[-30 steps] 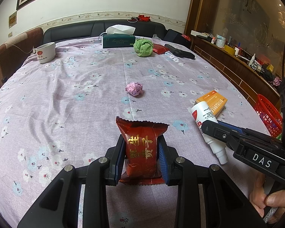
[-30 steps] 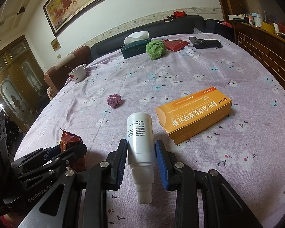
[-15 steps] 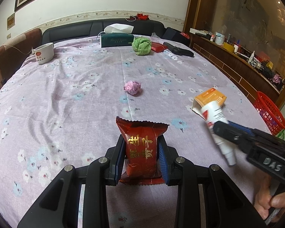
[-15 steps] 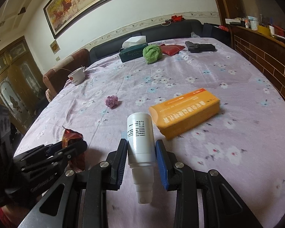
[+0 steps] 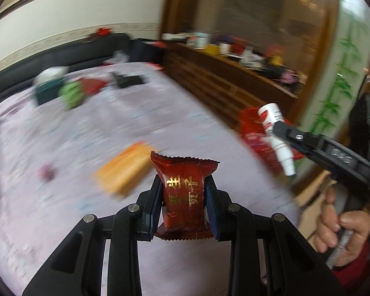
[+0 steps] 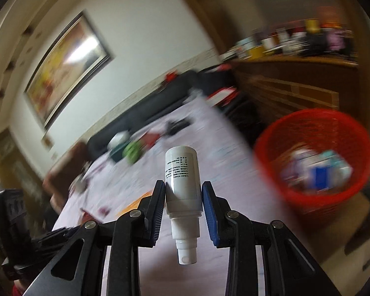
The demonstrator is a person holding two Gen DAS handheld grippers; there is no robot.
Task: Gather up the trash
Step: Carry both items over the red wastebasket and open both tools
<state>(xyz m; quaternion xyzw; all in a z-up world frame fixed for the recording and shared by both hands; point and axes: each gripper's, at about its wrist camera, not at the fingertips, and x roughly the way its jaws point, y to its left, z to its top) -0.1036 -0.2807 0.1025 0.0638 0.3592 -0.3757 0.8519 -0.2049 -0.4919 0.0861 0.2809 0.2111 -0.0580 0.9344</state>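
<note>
Red wrapper is clamped in the left gripper; the right gripper grips a white bottle. Both are mid-carry; next, each must reach over the red basket, far right, before letting go.

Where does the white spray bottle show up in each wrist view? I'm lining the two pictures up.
Left wrist view: white spray bottle at right, clamped in the right gripper, before the red basket.
Right wrist view: centre, between the fingers, nozzle toward the camera.
Shared landmark: the green ball on the table's far end.
</note>
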